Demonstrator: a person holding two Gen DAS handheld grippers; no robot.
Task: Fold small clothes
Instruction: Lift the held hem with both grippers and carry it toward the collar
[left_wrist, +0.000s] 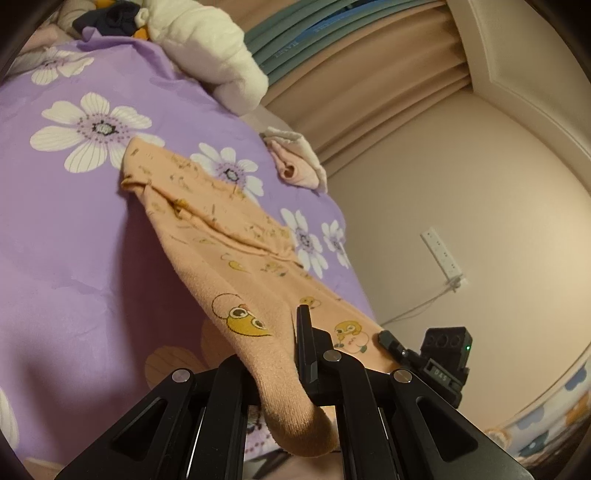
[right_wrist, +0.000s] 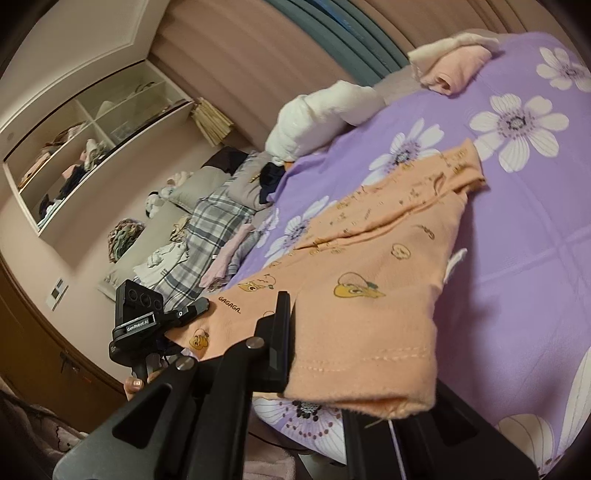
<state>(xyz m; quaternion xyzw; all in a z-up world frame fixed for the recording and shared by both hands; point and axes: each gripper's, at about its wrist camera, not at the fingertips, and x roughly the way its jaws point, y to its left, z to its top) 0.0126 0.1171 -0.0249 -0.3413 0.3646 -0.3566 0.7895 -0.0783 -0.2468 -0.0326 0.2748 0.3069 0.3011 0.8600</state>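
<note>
A small peach garment (left_wrist: 221, 258) printed with yellow cartoon birds stretches from the purple flowered bedsheet (left_wrist: 66, 221) up to both grippers. My left gripper (left_wrist: 288, 365) is shut on one near corner of it; cloth drapes over the left finger. My right gripper (right_wrist: 314, 354) is shut on the other near corner of the garment (right_wrist: 369, 266), its hem folded over the hidden right finger. Each gripper shows in the other's view: the right one (left_wrist: 391, 343) and the left one (right_wrist: 192, 310). The far end of the garment lies folded on the sheet (right_wrist: 535, 221).
A rolled white cloth (left_wrist: 207, 48) and a folded pink and white garment (left_wrist: 295, 162) lie at the bed's far edge. Beyond the bed are curtains (left_wrist: 369, 74), a wall socket strip (left_wrist: 441, 254), open shelves (right_wrist: 85, 147) and a pile of clothes (right_wrist: 207, 229).
</note>
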